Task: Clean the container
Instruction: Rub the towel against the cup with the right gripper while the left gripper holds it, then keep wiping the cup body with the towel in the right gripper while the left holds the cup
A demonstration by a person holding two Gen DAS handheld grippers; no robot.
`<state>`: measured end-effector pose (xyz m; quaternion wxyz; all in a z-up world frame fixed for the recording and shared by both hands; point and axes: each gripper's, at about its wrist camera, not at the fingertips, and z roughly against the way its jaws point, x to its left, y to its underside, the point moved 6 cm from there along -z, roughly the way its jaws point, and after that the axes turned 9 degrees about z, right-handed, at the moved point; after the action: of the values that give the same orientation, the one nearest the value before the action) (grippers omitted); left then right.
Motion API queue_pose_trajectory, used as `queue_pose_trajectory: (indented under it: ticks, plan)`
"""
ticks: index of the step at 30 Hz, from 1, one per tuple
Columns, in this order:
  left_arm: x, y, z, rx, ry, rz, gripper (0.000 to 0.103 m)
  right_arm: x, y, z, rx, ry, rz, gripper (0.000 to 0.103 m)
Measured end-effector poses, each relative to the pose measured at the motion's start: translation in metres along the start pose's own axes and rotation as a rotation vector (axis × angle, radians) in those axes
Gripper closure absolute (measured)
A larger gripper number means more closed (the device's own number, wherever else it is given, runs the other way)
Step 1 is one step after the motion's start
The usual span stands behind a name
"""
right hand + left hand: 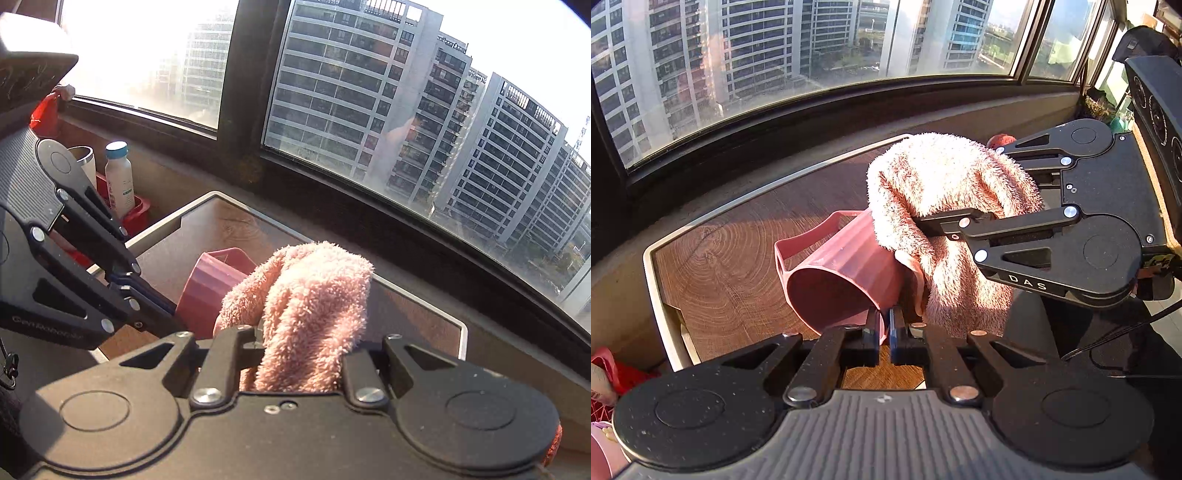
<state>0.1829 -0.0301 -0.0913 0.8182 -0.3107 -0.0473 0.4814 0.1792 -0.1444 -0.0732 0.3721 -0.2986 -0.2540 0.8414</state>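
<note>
A pink ribbed plastic cup (846,262) with a handle is held tilted above the wooden table (720,266), its mouth turned toward the left wrist camera. My left gripper (884,321) is shut on the cup's near rim. A fluffy pink cloth (942,184) is bunched in my right gripper (918,201), which comes in from the right and is shut on it. The cloth lies against the cup's outer wall and hangs down beside it. In the right wrist view the cloth (314,295) hides the right gripper (299,332) fingers, with the cup (207,291) and left gripper (162,310) to its left.
The table has a white rim (463,332) and stands against a windowsill under large windows. A red basket (138,218) left of the table holds a white bottle (119,177) and a metal tumbler (84,158). A black device (1156,110) stands at the right.
</note>
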Motion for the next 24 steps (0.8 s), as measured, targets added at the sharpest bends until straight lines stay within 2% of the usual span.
queue_pose_trajectory:
  ticks: [6, 10, 14, 18, 24]
  plan:
    - [0.002, -0.001, 0.003, -0.005, 0.015, 0.006, 0.099, -0.013, 0.013, -0.012, 0.066, 0.068, 0.06, 0.089]
    - [0.003, -0.003, 0.006, -0.014, 0.027, 0.014, 0.099, -0.023, 0.01, 0.0, 0.047, 0.069, 0.03, 0.089]
    - [0.001, -0.005, 0.008, -0.019, 0.042, 0.014, 0.099, -0.022, -0.006, 0.021, -0.018, 0.002, -0.012, 0.089]
    - [-0.001, -0.006, 0.009, -0.022, 0.048, 0.011, 0.099, -0.006, -0.025, 0.029, -0.063, -0.065, 0.005, 0.089]
    - [-0.001, -0.005, 0.008, -0.011, 0.05, 0.02, 0.099, 0.009, -0.025, 0.011, -0.035, -0.068, 0.048, 0.089]
